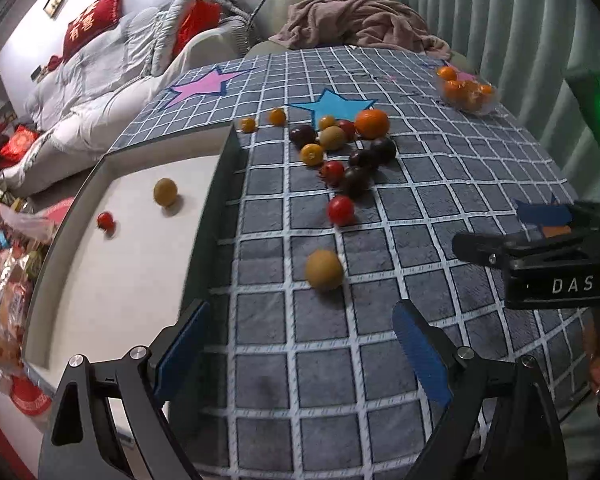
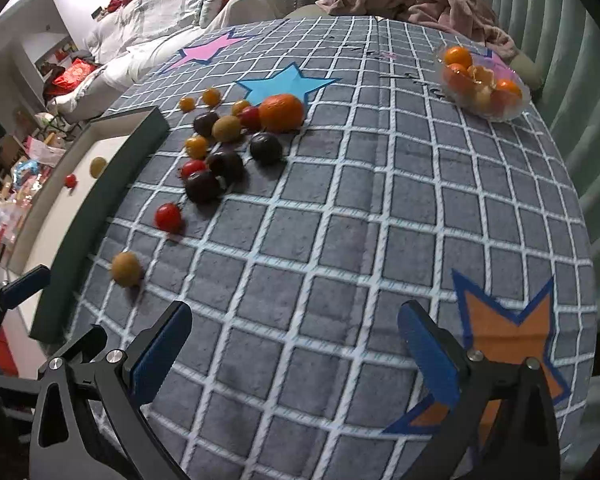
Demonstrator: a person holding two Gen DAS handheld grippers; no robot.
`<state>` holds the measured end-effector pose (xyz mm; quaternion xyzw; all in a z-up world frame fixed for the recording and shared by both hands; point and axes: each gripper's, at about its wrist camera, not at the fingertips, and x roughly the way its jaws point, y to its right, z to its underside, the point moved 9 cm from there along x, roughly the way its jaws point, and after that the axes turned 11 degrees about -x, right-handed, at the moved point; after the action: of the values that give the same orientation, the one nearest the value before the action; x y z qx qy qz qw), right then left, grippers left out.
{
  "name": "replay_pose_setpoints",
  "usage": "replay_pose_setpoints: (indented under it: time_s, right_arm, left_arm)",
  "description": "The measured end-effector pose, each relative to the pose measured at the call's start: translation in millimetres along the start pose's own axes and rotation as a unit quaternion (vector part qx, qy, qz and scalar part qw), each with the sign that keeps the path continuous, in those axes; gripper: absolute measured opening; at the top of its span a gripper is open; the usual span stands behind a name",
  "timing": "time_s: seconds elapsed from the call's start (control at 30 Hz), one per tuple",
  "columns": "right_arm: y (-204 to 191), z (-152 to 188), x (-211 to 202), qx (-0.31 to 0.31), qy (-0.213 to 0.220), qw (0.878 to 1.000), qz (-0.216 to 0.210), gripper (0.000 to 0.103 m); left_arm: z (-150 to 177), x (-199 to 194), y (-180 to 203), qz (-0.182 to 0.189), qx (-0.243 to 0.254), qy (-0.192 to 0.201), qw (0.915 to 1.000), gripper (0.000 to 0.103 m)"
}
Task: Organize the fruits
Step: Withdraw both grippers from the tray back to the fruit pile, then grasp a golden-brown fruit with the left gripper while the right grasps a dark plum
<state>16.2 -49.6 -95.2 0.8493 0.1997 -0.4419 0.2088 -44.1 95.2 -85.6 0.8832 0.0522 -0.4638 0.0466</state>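
Sorting step, nothing held. Left gripper [image 1: 300, 344] and right gripper [image 2: 296, 344] both spread wide, empty. Fruits [image 1: 340, 152] loose on surface [image 1: 380, 380]; two in tray [image 1: 80, 300], oranges in bowl [image 2: 482, 80]. Next: probably tan fruit [image 1: 324, 270], just ahead of left gripper.

Tablecloth [image 2: 340, 220] is matt, napped cloth, grey squares with raised white lines. Tomatoes [image 2: 168, 217] and plums [image 2: 265, 147] are smooth and glossy; the big orange [image 2: 281, 112] has a duller, slightly pebbled skin. Far right bowl [image 2: 518, 110] is clear, shiny plastic or glass, cannot tell which. Left tray [image 1: 112, 264] has a matt white floor and dark rim. Gripper fingers [image 2: 432, 356] are matt black with ribbed blue pads and shiny metal screws.
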Motion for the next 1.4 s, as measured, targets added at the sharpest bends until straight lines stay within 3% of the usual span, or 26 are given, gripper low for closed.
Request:
replay_pose_setpoints:
  time_s: [0.33, 0.4, 0.53, 0.67, 0.77, 0.83, 0.9, 1.03, 1.4]
  right_arm:
    - [9, -36, 20, -0.046, 0.018, 0.999, 0.008, 0.1]
    - [7, -43, 28, -0.059, 0.017, 0.998, 0.007, 0.097]
    - [6, -53, 43, -0.072, 0.011, 0.997, 0.006, 0.08]
    - [2, -68, 49, -0.076, 0.018, 0.997, -0.005, 0.079]
    - [-8, -80, 54, -0.088, 0.026, 0.996, -0.017, 0.079]
    - [-15, -85, 56, -0.096, 0.031, 0.995, -0.027, 0.079]
    - [-21, -89, 57, -0.107, 0.036, 0.993, -0.029, 0.079]
    - [-23, -90, 57, -0.101, 0.042, 0.993, -0.048, 0.077]
    - [-1, -72, 47, -0.12, 0.052, 0.991, -0.031, 0.072]
  left_arm:
    - [-14, 25, 8, -0.022, 0.013, 0.009, 0.9996, 0.092]
    - [-15, 30, 8, -0.022, 0.008, 0.004, 0.9997, 0.092]
    - [-15, 39, 11, -0.018, 0.007, -0.004, 0.9998, 0.092]
    - [-15, 46, 13, -0.015, 0.008, -0.01, 0.9998, 0.091]
    - [-17, 48, 13, 0.004, -0.006, -0.016, 0.9998, 0.078]
    - [-19, 50, 12, 0.007, -0.011, -0.019, 0.9997, 0.077]
    - [-20, 51, 12, 0.014, -0.016, -0.021, 0.9996, 0.067]
    - [-20, 52, 10, 0.028, -0.031, -0.03, 0.9987, 0.066]
    - [-18, 50, 2, 0.029, -0.035, -0.033, 0.9984, 0.066]
